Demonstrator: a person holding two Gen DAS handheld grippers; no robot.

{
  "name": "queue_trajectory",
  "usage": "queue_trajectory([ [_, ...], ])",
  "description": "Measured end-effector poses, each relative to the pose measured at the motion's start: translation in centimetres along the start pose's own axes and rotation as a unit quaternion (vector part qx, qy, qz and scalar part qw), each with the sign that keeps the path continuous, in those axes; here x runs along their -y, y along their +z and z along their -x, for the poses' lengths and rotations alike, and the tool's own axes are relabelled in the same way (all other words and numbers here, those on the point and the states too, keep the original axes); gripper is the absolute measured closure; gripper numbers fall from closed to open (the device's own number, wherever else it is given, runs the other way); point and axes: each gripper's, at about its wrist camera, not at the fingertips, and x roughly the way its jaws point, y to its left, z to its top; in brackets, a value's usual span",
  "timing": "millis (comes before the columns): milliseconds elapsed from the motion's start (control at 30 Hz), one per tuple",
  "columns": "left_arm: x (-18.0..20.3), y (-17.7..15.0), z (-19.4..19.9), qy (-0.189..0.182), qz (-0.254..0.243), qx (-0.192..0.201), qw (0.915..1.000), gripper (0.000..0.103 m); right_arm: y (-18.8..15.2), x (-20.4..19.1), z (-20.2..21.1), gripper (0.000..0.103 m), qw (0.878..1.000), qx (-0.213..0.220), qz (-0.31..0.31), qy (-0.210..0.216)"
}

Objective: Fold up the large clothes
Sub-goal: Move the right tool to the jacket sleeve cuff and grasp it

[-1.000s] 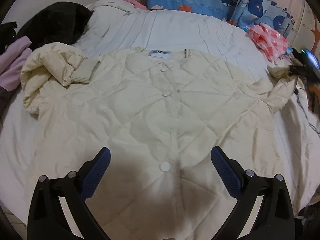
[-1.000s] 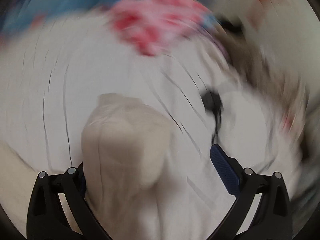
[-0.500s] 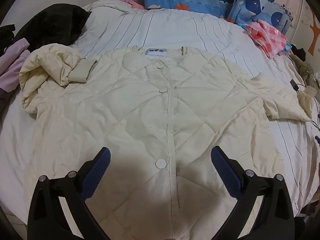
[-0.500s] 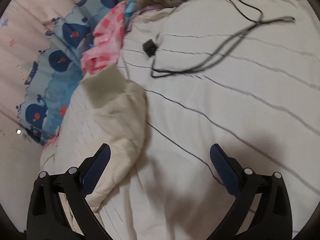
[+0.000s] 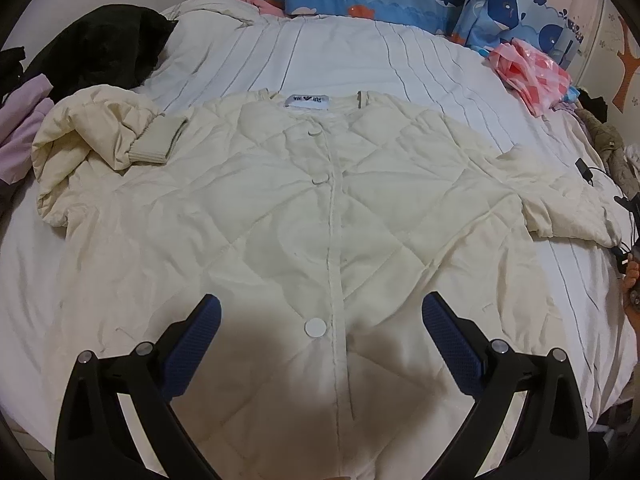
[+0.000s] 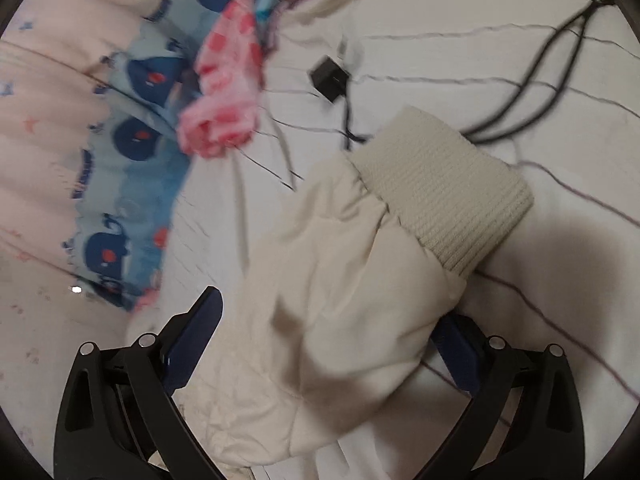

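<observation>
Lying buttoned and flat on the bed point(image 5: 340, 52), the cream jacket point(image 5: 312, 216) has its sleeve point(image 6: 340, 280) between the closing right gripper point(image 6: 332, 344), cuff toward one o'clock; left gripper point(image 5: 320, 344) released; puffy fabric may slip out.

The jacket point(image 5: 280, 208) is soft quilted cloth, cream and matt, creased all over, with smooth round white buttons point(image 5: 315, 327) that look like plastic. Its sleeve point(image 6: 344, 312) ends in a ribbed knit cuff point(image 6: 444, 196), rougher than the puffy shell. The bedsheet point(image 5: 344, 64) beneath is thin matt white cloth with fine dark stripes. The pink checked bag point(image 5: 528, 72) looks like glossy crinkled plastic. The black garment point(image 5: 100, 52) seems fuzzy. Each gripper point(image 5: 320, 340) has matt black plastic arms, dimpled blue pads point(image 5: 192, 348) and shiny metal rivets.
</observation>
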Motion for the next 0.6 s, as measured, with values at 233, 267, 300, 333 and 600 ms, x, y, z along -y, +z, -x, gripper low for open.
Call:
queue_trajectory([
  [233, 0.1, 0.0, -0.3, 0.003, 0.004, -0.002, 1.0, 0.007, 1.5, -2.7, 0.8, 0.09, 0.998, 0.031, 0.047, 0.008],
  [267, 0.1, 0.0, -0.3, 0.004, 0.004, -0.002, 1.0, 0.006, 1.6, -3.7, 1.3, 0.09, 0.997, 0.04, 0.058, 0.021],
  [300, 0.1, 0.1, -0.3, 0.005, 0.004, -0.002, 1.0, 0.007, 1.6, -5.0, 2.2, 0.091, 0.995, 0.056, 0.073, 0.043],
  [333, 0.1, 0.1, -0.3, 0.005, 0.004, -0.001, 1.0, 0.007, 1.4, -5.7, 3.0, 0.091, 0.992, 0.072, 0.082, 0.066],
  [600, -0.3, 0.1, 0.0, -0.003, 0.008, -0.001, 1.0, 0.007, 0.3, 1.4, -2.0, 0.051, 0.999, -0.002, -0.042, 0.012],
])
